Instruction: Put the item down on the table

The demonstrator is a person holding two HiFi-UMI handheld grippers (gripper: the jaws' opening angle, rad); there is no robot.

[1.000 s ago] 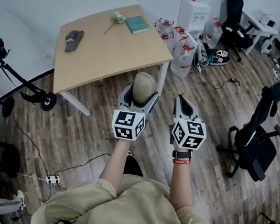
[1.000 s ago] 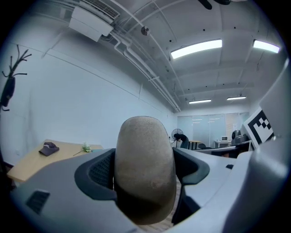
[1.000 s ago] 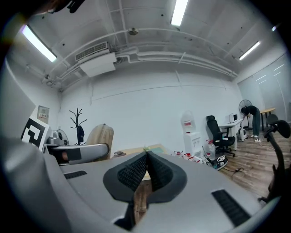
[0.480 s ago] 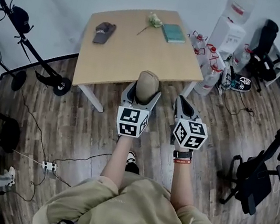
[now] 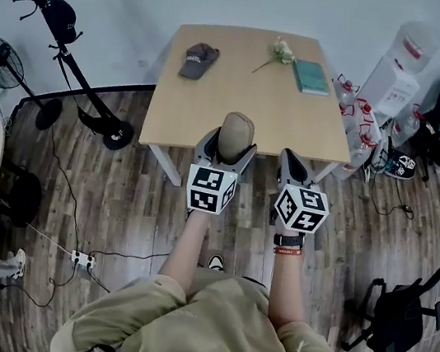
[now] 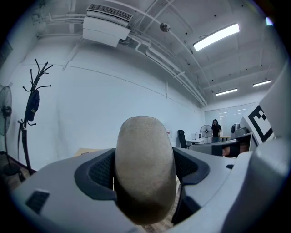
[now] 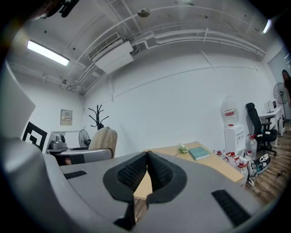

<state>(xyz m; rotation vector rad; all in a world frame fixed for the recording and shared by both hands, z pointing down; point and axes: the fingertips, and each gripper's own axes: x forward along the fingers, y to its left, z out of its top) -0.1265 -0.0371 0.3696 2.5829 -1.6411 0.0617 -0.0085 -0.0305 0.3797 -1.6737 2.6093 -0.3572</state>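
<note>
Beige oval item (image 6: 144,154) sits clamped between jaws of the left claw (image 6: 145,179)

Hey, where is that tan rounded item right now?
The tan rounded item is clamped in the left claw, mid-frame in the head view, showing against the near edge of the wooden table, just left of the shut right claw.

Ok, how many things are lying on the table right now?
3: a dark cap at the far left, a flower at the far edge, a teal book right of it. The tan item sits in the left gripper, not down yet.
</note>
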